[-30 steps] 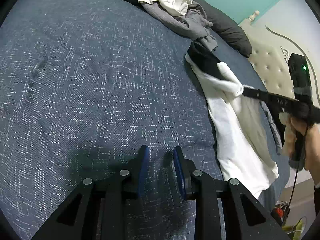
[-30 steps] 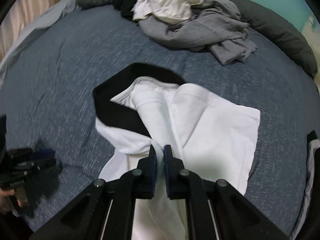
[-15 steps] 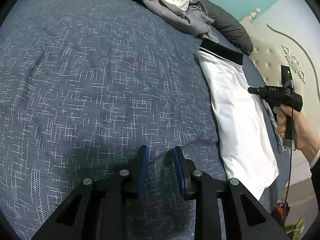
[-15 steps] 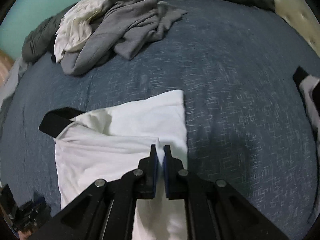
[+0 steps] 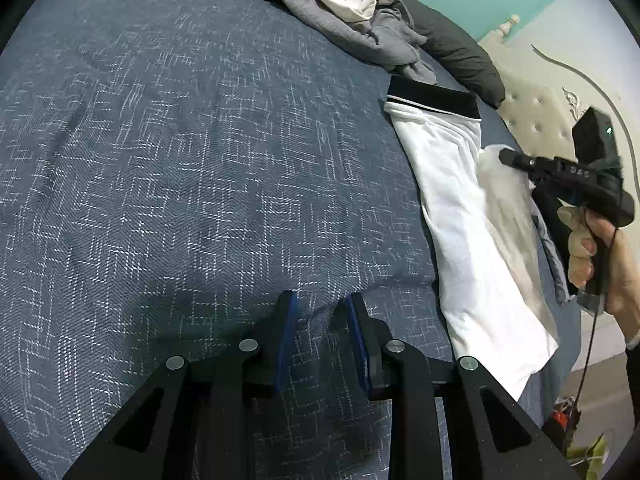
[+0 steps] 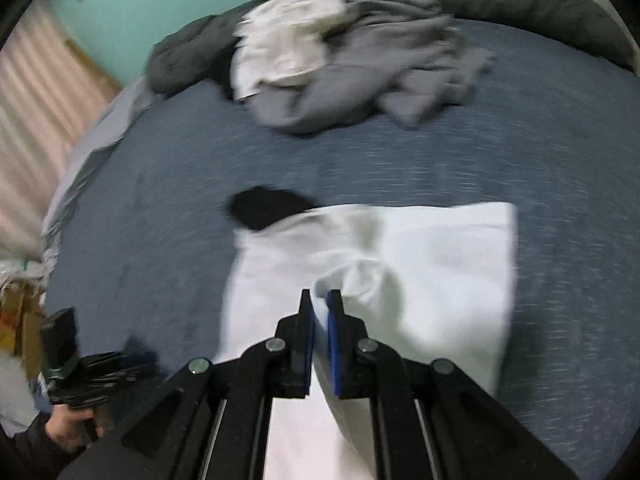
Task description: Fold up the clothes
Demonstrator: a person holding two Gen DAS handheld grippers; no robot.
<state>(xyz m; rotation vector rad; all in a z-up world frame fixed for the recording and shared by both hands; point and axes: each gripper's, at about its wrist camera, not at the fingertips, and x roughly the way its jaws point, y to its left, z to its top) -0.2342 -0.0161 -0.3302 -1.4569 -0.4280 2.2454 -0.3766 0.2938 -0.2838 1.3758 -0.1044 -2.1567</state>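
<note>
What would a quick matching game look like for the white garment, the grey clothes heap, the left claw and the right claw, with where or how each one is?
Things:
1. white garment
2. grey clothes heap
3. left claw
4. right claw

States:
A. open over bare bedspread
B. pinching white cloth
C. crumpled at the bed's far side
D. laid out flat, black band at one end

Pairs: 1-D, 2-C, 3-A, 4-B

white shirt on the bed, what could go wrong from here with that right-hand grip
1. The right gripper pinches only a small bunched bit of the white shirt, so the cloth may slip out mid-fold.
2. The left gripper hangs open over the bedspread, pinning nothing, so pulling could drag the whole shirt and undo the fold.
3. The shirt lies near the bed's edge and could slide off.
</note>
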